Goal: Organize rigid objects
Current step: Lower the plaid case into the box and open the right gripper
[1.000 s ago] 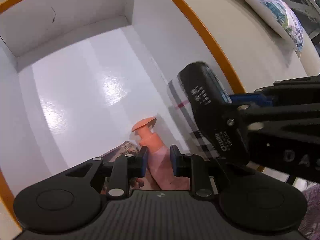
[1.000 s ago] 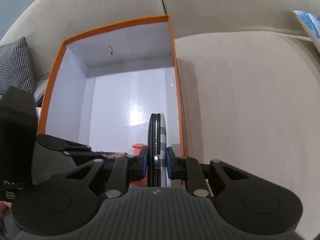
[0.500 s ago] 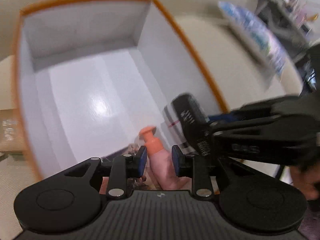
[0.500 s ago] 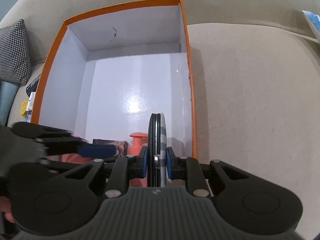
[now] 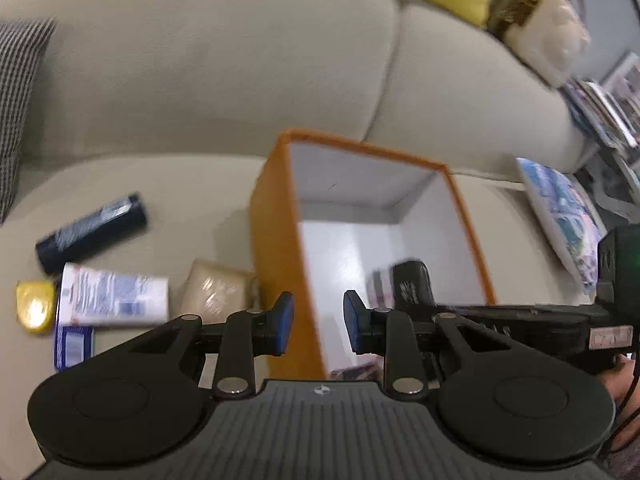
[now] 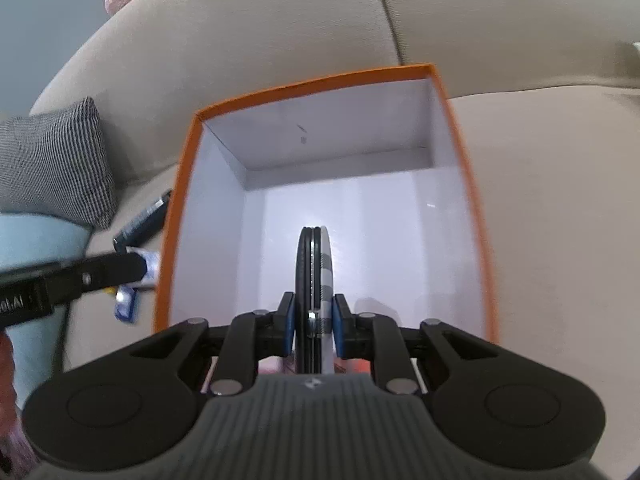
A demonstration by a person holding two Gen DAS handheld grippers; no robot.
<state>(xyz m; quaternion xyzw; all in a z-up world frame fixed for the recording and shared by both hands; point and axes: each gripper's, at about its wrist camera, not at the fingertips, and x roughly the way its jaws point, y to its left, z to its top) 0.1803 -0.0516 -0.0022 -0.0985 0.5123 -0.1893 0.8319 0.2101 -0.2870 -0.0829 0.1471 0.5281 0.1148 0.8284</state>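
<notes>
Left wrist view, left to right: dark tube (image 5: 91, 233), white tube (image 5: 112, 300), wrapped bar (image 5: 218, 292) lie on sofa seat (image 5: 120, 184). Left gripper (image 5: 318, 318) fingers apart, empty, over orange box (image 5: 276, 248) wall. Right gripper (image 6: 313, 326) clamped on flat black disc (image 6: 310, 280), lower centre, over box interior.

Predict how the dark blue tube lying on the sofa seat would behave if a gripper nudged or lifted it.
The dark blue tube lies on its side and looks rounded, so a nudge may roll it, though the soft sofa seat would likely damp that. Its surface looks smooth, possibly slippery between fingers.
</notes>
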